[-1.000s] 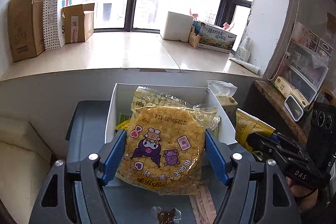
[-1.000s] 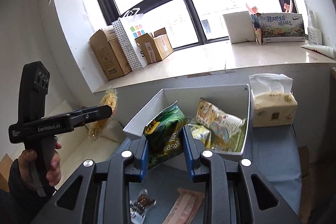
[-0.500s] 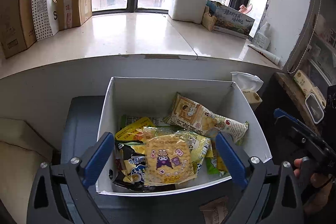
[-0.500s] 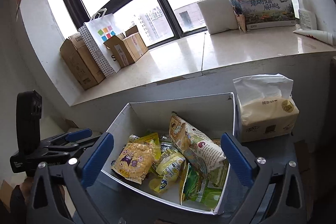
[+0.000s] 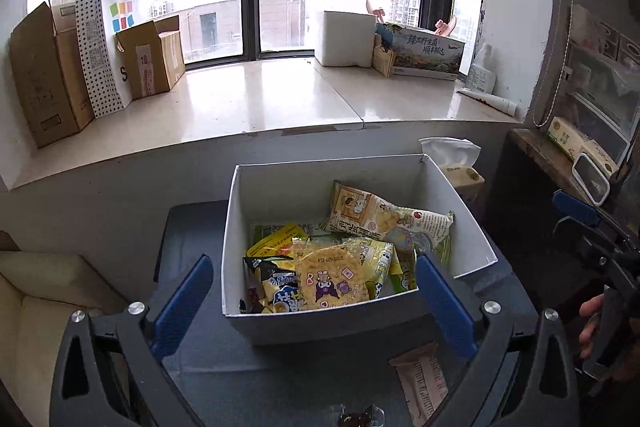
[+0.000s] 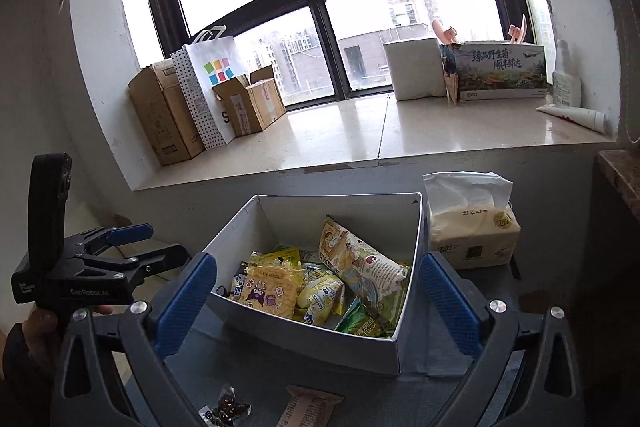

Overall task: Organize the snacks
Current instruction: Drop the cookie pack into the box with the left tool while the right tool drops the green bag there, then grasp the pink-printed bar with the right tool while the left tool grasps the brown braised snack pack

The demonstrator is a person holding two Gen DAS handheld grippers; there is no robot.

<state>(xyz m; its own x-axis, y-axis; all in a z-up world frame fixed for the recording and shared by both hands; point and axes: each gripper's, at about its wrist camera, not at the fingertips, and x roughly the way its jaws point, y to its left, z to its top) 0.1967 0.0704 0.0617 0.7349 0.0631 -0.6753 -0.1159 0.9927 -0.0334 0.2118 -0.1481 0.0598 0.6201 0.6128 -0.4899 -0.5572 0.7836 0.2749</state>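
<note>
Both grippers' jaws spread wide, empty. Left gripper (image 5: 314, 301), right gripper (image 6: 316, 301) face white box (image 6: 304, 341) of snack packs. Remaining: pink wrapper (image 6: 308, 407) and dark candy (image 6: 228, 409) on surface, below jaws; the wrapper's long axis points roughly boxward.

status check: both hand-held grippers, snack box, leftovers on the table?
Left hand-held gripper open, empty. Right hand-held gripper open, empty. White box holds several snack packs. Pink wrapper and small dark candy outside it, on the table.
</note>
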